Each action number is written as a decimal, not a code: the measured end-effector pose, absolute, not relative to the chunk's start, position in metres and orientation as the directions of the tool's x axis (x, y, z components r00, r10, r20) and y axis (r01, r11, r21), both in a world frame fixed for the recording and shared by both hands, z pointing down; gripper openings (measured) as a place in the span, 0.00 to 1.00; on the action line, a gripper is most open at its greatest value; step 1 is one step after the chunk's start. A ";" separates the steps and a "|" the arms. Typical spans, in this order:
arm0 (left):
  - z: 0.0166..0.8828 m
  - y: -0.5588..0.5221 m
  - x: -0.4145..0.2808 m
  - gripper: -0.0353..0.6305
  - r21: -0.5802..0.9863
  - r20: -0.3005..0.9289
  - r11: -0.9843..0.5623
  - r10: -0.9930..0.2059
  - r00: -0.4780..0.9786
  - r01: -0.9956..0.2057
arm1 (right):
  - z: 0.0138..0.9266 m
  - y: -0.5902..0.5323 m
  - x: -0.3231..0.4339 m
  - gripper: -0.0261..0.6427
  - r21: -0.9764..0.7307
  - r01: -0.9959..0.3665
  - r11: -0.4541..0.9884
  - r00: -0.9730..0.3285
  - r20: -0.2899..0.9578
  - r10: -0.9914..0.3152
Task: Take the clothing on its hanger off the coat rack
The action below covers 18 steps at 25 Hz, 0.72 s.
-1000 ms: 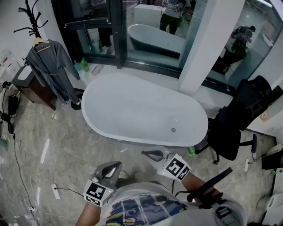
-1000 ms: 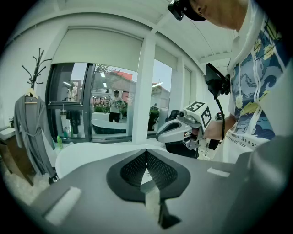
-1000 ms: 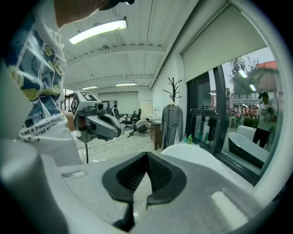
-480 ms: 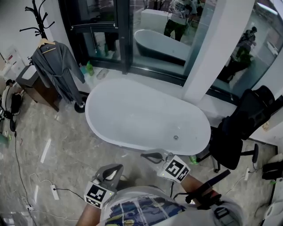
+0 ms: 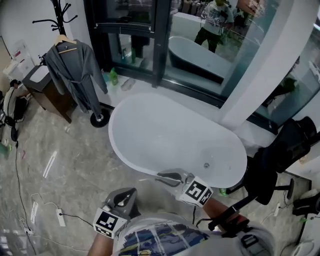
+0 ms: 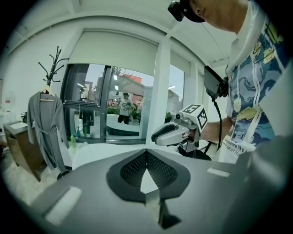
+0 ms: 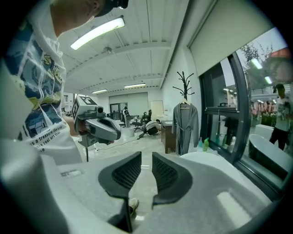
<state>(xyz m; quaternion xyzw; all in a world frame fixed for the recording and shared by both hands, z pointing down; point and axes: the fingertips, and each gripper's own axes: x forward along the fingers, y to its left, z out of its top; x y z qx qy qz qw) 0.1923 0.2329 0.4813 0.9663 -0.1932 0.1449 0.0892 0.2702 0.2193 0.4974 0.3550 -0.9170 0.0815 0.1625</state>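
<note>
Robe (image 5: 74, 75): grey, belted at the waist, hanging full length at the upper left of the head view.
Hanger (image 5: 65, 39): wooden, carries the robe by the shoulders; its hook is on the coat rack.
Coat rack (image 5: 58, 11): black, branched top, upright; its round base stands on the floor just beside the near end of the bathtub.
Bathtub (image 5: 170, 132): white, oval, freestanding, lying between the robe and the person.
Cabinet (image 5: 44, 94): brown, low, just left of the robe.
Green bottle (image 5: 113, 76): on the floor by the window frame, right of the robe.
Office chair (image 5: 281, 152): black, at the right end of the bathtub.
Left gripper (image 5: 130, 192): low in the head view, close to the person's shirt, pointing across the bathtub, well apart from the robe.
Left fingers (image 6: 130, 169): tips together, nothing between them.
Right gripper (image 5: 160, 174): beside the left one, over the near rim of the bathtub, also well apart from the robe.
Right fingers (image 7: 126, 171): have just been opening; a narrow gap shows between the ribbed pads, with only the floor seen through it.
Task state: robe and hanger not yet off the rack.
</note>
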 end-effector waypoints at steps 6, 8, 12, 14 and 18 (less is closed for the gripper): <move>0.471 0.139 0.119 0.06 0.100 0.302 -0.893 -0.393 0.868 -0.439 | 0.489 0.120 0.202 0.16 -0.009 -0.633 0.774 -0.719 0.378 -0.584; 0.463 0.110 0.088 0.06 0.094 0.304 -0.884 -0.412 0.859 -0.458 | 0.484 0.081 0.174 0.17 0.006 -0.616 0.788 -0.728 0.377 -0.572; 0.454 0.065 0.026 0.06 0.054 0.317 -0.867 -0.456 0.832 -0.496 | 0.472 0.010 0.126 0.19 0.053 -0.591 0.805 -0.737 0.370 -0.566; 0.452 0.045 -0.003 0.06 0.044 0.317 -0.848 -0.490 0.812 -0.529 | 0.465 -0.020 0.109 0.20 0.067 -0.588 0.806 -0.739 0.362 -0.569; 0.448 0.008 -0.040 0.06 0.090 0.292 -0.795 -0.555 0.779 -0.600 | 0.458 -0.087 0.097 0.22 0.096 -0.574 0.813 -0.733 0.382 -0.563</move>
